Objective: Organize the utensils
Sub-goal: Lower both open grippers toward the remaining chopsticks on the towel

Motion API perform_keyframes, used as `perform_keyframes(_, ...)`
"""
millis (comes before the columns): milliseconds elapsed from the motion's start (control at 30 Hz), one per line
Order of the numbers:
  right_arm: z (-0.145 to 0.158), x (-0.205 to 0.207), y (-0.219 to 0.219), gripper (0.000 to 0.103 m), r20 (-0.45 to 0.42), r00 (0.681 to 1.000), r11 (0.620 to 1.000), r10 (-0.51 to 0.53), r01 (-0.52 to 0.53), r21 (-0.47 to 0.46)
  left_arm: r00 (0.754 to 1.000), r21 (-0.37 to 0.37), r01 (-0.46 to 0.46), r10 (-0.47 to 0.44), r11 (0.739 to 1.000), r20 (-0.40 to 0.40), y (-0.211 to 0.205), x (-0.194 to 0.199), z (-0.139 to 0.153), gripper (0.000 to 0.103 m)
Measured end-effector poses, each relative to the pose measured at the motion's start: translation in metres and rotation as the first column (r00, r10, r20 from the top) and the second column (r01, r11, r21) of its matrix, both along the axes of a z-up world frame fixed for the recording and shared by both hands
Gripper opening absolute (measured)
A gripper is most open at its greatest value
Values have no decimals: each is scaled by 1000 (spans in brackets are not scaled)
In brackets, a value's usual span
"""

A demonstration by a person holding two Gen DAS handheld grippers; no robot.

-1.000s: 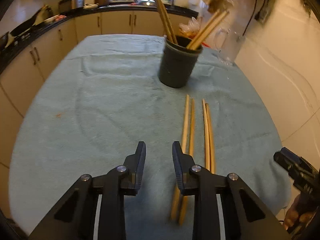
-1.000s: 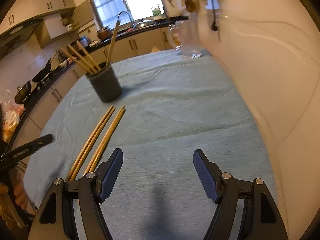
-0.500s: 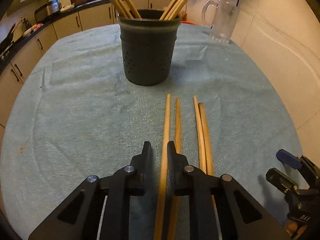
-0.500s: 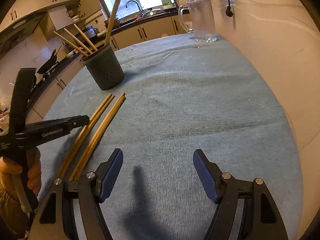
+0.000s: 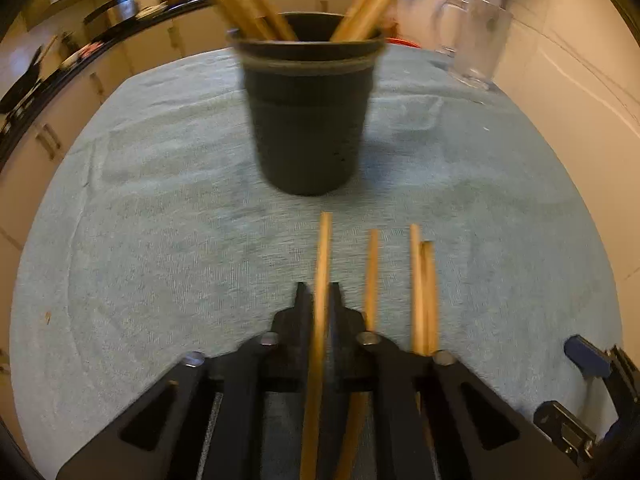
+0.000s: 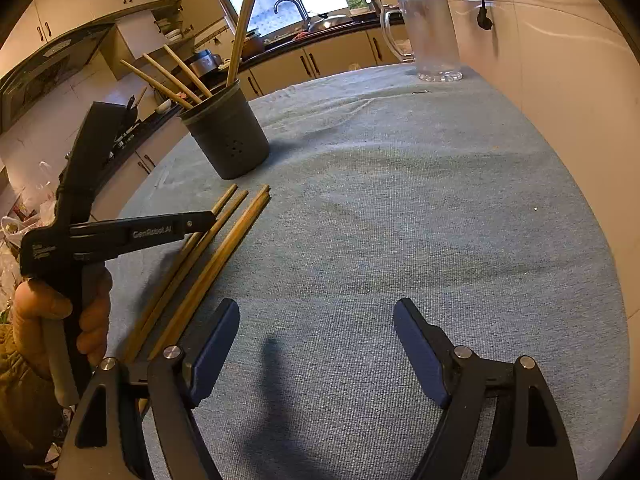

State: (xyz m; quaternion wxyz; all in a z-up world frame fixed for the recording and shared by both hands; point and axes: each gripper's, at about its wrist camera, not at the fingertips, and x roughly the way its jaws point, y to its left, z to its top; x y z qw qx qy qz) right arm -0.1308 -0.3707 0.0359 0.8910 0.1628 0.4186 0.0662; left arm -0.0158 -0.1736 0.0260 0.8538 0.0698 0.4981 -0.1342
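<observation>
1. Chopsticks of long tan wood: four are out of the holder. One chopstick (image 5: pixel 322 264) is pinched between the two fingers of my left tongs (image 5: pixel 317 294); whether it is clear of the cloth I cannot tell. The three other chopsticks (image 5: pixel 418 292) lie side by side on the cloth just right of it.
2. One dark grey round plastic holder (image 5: pixel 310 120) stands upright just ahead of those tips, with several more chopsticks (image 6: pixel 176 76) leaning out of it; I count about five from the right wrist view.
3. My right tongs (image 6: pixel 316 344) are spread wide over bare cloth, gripping nothing.
4. One clear glass pitcher (image 6: pixel 430 36) stands at the far edge, near the wall.
5. A pale teal cloth (image 6: pixel 400 200) covers the table. Around it runs a kitchen: cream cabinets (image 6: pixel 340 56) under a dark counter, and a tap (image 6: pixel 290 6) below a bright window.
</observation>
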Motion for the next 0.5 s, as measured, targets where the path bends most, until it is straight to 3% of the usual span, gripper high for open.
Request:
perform_keyframes(133,1,1,4,83,-5,1000,1000,-1,1,-28,992,-61,-119,117,991,-45,42,-9,3,6)
perform_keyframes(233,4,4,13,82,-30,1000,995,4,-7,-98,985,-86,-170,167,982,-45,68,-20,4,6)
perform_keyframes(400,16,20,40,70,-58,995,996,78,-80,-36,987,-148,-159,159,976,-13,85,-35,4,8)
perform_keyframes(500,15,38,62,63,-79,992,993,95,-101,-68,990,-163,-142,144,976,2,91,-39,2,8)
